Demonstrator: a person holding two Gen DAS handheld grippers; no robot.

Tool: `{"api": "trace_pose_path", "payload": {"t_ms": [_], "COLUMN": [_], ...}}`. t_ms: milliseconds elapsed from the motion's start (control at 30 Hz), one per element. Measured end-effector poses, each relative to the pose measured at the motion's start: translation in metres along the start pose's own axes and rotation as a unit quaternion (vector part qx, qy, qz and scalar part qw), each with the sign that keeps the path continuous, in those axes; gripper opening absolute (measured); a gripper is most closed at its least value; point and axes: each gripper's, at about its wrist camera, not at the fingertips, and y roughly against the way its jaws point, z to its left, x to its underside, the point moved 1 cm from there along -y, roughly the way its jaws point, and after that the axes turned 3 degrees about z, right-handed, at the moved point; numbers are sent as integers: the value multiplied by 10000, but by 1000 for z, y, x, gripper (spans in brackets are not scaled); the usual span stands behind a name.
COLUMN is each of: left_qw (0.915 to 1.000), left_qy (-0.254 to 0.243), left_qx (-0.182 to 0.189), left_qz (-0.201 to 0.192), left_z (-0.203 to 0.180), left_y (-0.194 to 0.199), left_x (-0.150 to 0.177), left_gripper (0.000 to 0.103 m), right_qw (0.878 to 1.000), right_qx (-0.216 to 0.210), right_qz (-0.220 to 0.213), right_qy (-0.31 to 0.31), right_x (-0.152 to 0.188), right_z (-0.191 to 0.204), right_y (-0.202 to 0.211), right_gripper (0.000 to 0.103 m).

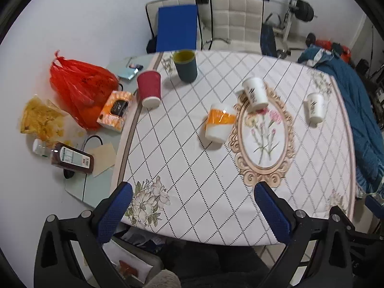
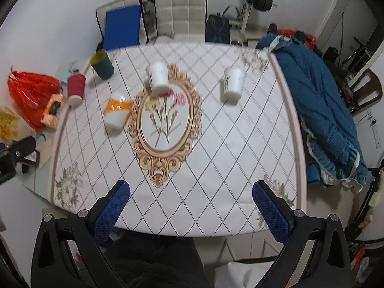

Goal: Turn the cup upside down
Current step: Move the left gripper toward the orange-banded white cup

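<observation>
Five cups on the desk (image 2: 216,144): green cup (image 1: 185,65) open-side up near the far left corner, then red cup (image 1: 149,88), orange-banded cup (image 1: 219,123) and two white cups (image 1: 255,93) (image 1: 315,107), all bottom-up. Left gripper (image 1: 193,212) and right gripper (image 2: 192,210) fingers spread wide, holding nothing, over the near edge.

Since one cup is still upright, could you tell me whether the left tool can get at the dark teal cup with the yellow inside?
Probably yes: the left tool is open, and the dark teal cup stands apart from the red paper cup.
</observation>
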Motion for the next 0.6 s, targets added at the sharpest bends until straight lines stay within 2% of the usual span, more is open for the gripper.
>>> {"api": "trace_pose_path", "payload": {"t_ms": [300, 600], "left_qw": [9976, 9925], "left_qy": [-330, -833], "left_qx": [-54, -81], "left_qz": [603, 888], "left_z": [-2, -15], "left_y": [-82, -148], "left_x": [-42, -97], "left_gripper": [103, 103], "right_qw": [9973, 9922], "right_qx": [41, 205], "right_qz": [712, 1171], "right_qy": [-198, -378], "right_x": [-23, -56], "right_z": [12, 21], "right_y": [-94, -157], "right_gripper": [103, 103]}}
